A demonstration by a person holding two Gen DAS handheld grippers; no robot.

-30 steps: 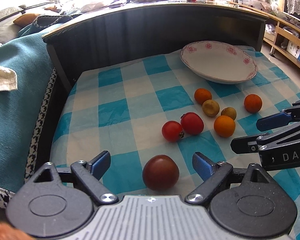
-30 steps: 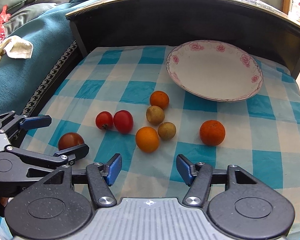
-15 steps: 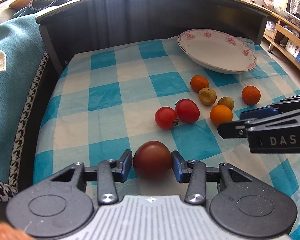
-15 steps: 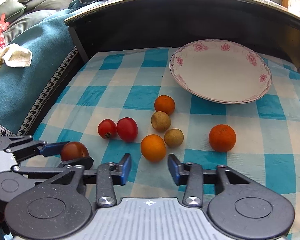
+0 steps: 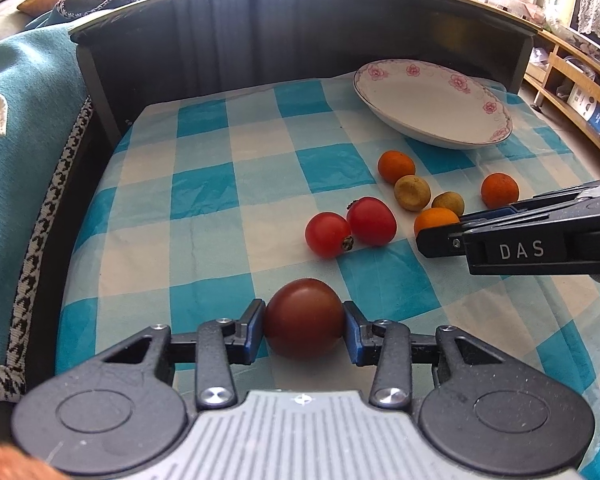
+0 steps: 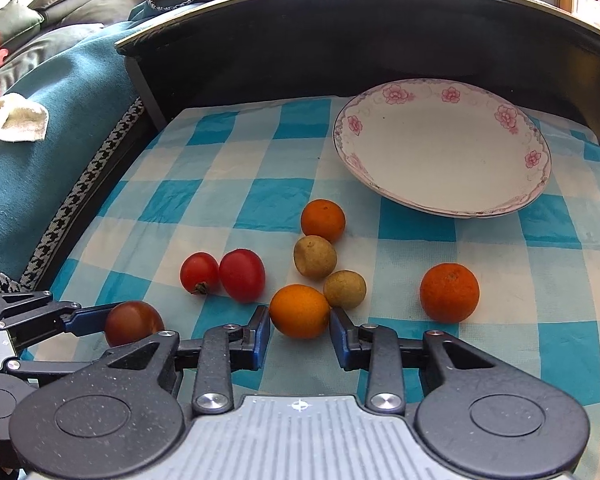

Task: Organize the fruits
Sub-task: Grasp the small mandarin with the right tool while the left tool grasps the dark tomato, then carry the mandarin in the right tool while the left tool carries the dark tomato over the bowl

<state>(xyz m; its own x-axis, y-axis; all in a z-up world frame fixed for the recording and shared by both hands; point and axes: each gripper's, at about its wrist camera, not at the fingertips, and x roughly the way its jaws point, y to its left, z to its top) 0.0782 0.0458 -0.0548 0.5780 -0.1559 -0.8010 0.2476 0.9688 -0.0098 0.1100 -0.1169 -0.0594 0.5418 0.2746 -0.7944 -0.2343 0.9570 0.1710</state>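
Left gripper (image 5: 304,322): lower centre of the left wrist view. Both blue pads press against the sides of the dark red tomato (image 5: 303,317), which is clamped between them. In the right wrist view the same gripper enters from the lower left edge, with the tomato (image 6: 133,322) between its fingers.

Right gripper (image 6: 300,330): lower centre of the right wrist view. The jaws are narrowed around the nearest orange (image 6: 299,311); the left pad is just beside the fruit and the right pad is at its edge. Whether the pads bear on it cannot be told from either view. In the left wrist view this gripper crosses the right edge at mid-height, side-on, and covers the lower part of that orange (image 5: 436,218).

Remaining fruit lies on the blue-and-white checked cloth (image 6: 220,208), centre of both views:
- Two red tomatoes (image 6: 224,274), touching each other, left of the nearest orange.
- Two brownish-green round fruits (image 6: 330,272), just above and right of the nearest orange.
- One small orange (image 6: 323,220), above the upper brownish fruit and touching it.
- One larger orange (image 6: 450,292), apart from the group, toward the right.

The white plate (image 6: 536,168) with pink flowers on its rim sits in the upper right of both views, with no fruit on it. A dark curved wall (image 6: 340,52) runs behind the cloth. A teal blanket (image 6: 52,128) occupies the left edge, with a white towel (image 6: 18,124) on it.
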